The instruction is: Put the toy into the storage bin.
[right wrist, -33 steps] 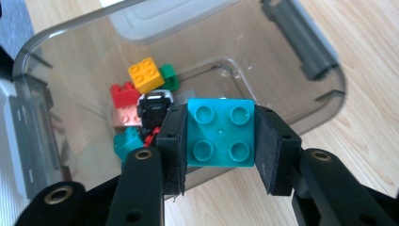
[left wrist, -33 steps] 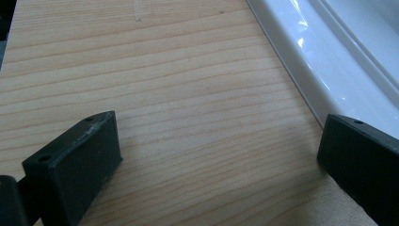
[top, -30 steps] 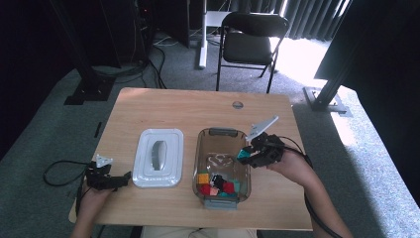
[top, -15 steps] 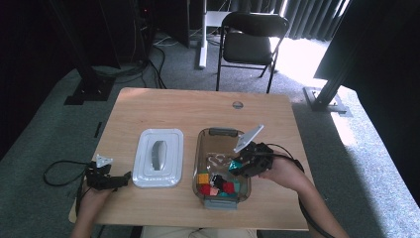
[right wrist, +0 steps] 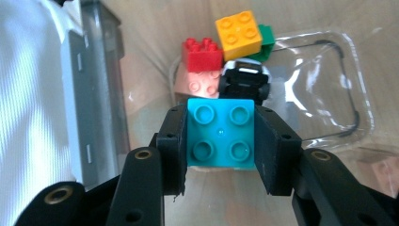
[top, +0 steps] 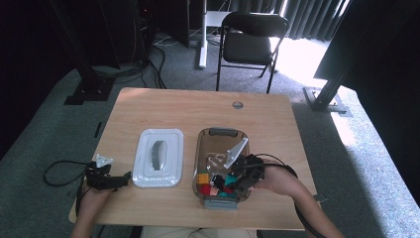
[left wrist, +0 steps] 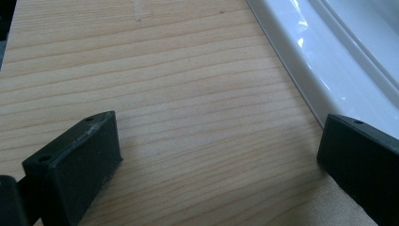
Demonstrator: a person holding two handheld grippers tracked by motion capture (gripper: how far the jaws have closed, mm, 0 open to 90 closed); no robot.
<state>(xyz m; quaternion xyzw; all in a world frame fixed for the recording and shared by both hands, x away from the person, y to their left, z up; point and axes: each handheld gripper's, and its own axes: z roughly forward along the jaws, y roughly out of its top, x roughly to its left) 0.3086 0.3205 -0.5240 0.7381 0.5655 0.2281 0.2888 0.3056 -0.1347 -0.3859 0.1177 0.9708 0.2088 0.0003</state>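
So this looks like the tail end of loading toy bricks into the clear bin [top: 221, 136]. The right gripper [top: 243, 178] is over the near end of the bin with its jaws clamped on a teal brick [right wrist: 221, 133], studs facing the camera, held just above the pile and not let go yet. In the right gripper view you can see what's already in there: an orange brick [right wrist: 238, 34], a red brick [right wrist: 202, 52], a pink brick [right wrist: 200, 84], a bit of a green brick [right wrist: 267, 37] behind the orange one, plus some small black and white thing [right wrist: 245, 77] I can't make out. The far end of the bin is bare. No loose bricks on the tabletop [top: 173, 106] that I can spot, so my guess is the teal one is the last or close to it. What's left: drop it, then the white lid [top: 158, 157], which lies flat just left of the bin, not on yet. The left gripper [top: 113, 180] sits on the tabletop by the lid's near left corner, jaws spread wide with nothing between them, one jaw right at the lid's edge in the left gripper view. Looks parked and ready for the lid, I'd say.
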